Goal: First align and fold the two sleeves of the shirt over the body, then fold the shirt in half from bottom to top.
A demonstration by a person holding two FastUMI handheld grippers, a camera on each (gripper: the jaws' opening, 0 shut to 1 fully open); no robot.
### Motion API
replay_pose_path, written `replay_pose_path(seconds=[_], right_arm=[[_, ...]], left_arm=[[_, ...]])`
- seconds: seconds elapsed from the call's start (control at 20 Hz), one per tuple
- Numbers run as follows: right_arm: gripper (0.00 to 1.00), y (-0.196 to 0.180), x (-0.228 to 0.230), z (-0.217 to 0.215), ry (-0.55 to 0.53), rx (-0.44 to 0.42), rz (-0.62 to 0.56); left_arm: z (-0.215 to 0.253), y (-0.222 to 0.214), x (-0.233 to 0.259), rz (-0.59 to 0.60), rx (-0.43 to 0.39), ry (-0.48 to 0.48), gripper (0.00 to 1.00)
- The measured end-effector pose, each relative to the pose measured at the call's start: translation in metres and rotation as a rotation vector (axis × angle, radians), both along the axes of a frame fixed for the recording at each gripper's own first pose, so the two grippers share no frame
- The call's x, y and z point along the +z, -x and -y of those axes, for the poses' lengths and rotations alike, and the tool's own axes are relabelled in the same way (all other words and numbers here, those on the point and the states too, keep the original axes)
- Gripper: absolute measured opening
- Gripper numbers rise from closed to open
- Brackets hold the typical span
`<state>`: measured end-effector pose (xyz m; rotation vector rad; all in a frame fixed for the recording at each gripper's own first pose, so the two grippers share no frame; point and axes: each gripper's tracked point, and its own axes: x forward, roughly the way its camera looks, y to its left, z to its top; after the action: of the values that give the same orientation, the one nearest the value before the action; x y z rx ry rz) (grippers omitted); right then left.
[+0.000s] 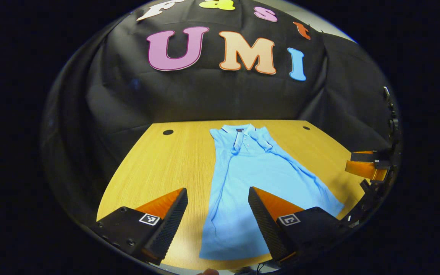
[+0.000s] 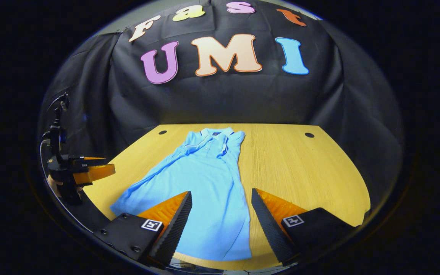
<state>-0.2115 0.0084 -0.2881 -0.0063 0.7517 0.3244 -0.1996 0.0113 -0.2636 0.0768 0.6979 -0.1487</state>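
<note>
The table (image 1: 155, 160) carries the shirt (image 1: 250, 179), which lies lengthwise from the far edge, where its collar (image 1: 239, 131) sits, down to the near edge, where its hem (image 1: 231, 254) ends just short of the rim. The sleeves seem already laid in over the body, so the shirt reads as a long narrow panel, and by that judgement the bottom-to-top fold is what is left. The left gripper (image 1: 218, 217) hangs above the near edge with its jaws wide apart, astride the shirt's left side and gripping nothing; the right gripper (image 2: 222, 219) hangs the same way over the shirt's right side, jaws apart and empty, and also shows off to the right in the left gripper view. From here the main risk is an uneven fold: if the two grippers pinch the hem at different depths or lift at different rates, the bottom will land skewed on the collar end. A pinch that catches only the top layer could let the tucked sleeves slide out and undo the first fold. The hem lies close to the near edge, so a low approach could nudge cloth off the table, and the ridge of wrinkles (image 1: 300, 170) along the right side may bunch under the fold.
</note>
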Motion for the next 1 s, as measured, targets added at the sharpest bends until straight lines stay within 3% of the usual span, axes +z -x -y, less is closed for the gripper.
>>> replay_pose_path(seconds=[0.05, 0.2, 0.25, 0.3, 0.4, 0.45, 0.5, 0.7, 0.8, 0.9, 1.0], right_arm=[[0.98, 0.010, -0.007, 0.001, 0.009, 0.000, -0.013], [0.98, 0.038, -0.029, 0.012, 0.061, -0.020, -0.057], [0.94, 0.047, -0.038, 0.017, 0.076, -0.026, -0.076], [0.98, 0.055, -0.044, 0.022, 0.089, -0.031, -0.094], [0.98, 0.066, -0.058, 0.031, 0.124, -0.043, -0.117], [0.93, 0.068, -0.064, 0.035, 0.137, -0.051, -0.124], [0.98, 0.072, -0.070, 0.035, 0.140, -0.052, -0.139], [0.98, 0.081, -0.088, 0.041, 0.188, -0.039, -0.172], [0.94, 0.082, -0.097, 0.044, 0.196, -0.047, -0.195], [0.99, 0.085, -0.102, 0.042, 0.194, -0.052, -0.216], [0.94, 0.087, -0.108, 0.041, 0.201, -0.043, -0.235]], left_arm=[[0.001, 0.010, -0.006, -0.013, -0.010, -0.008, 0.96], [0.000, 0.039, -0.027, -0.063, -0.026, -0.019, 0.96], [-0.002, 0.047, -0.035, -0.078, -0.030, -0.025, 0.96], [-0.003, 0.054, -0.041, -0.091, -0.032, -0.032, 0.96], [-0.003, 0.067, -0.052, -0.111, -0.040, -0.033, 0.96], [-0.001, 0.072, -0.059, -0.121, -0.046, -0.027, 0.96], [0.001, 0.078, -0.066, -0.138, -0.050, -0.027, 0.96], [-0.010, 0.094, -0.089, -0.180, -0.054, -0.076, 0.96], [-0.013, 0.092, -0.093, -0.175, -0.056, -0.104, 0.96], [-0.012, 0.094, -0.099, -0.185, -0.062, -0.110, 0.96], [-0.011, 0.103, -0.108, -0.220, -0.069, -0.112, 0.96]])
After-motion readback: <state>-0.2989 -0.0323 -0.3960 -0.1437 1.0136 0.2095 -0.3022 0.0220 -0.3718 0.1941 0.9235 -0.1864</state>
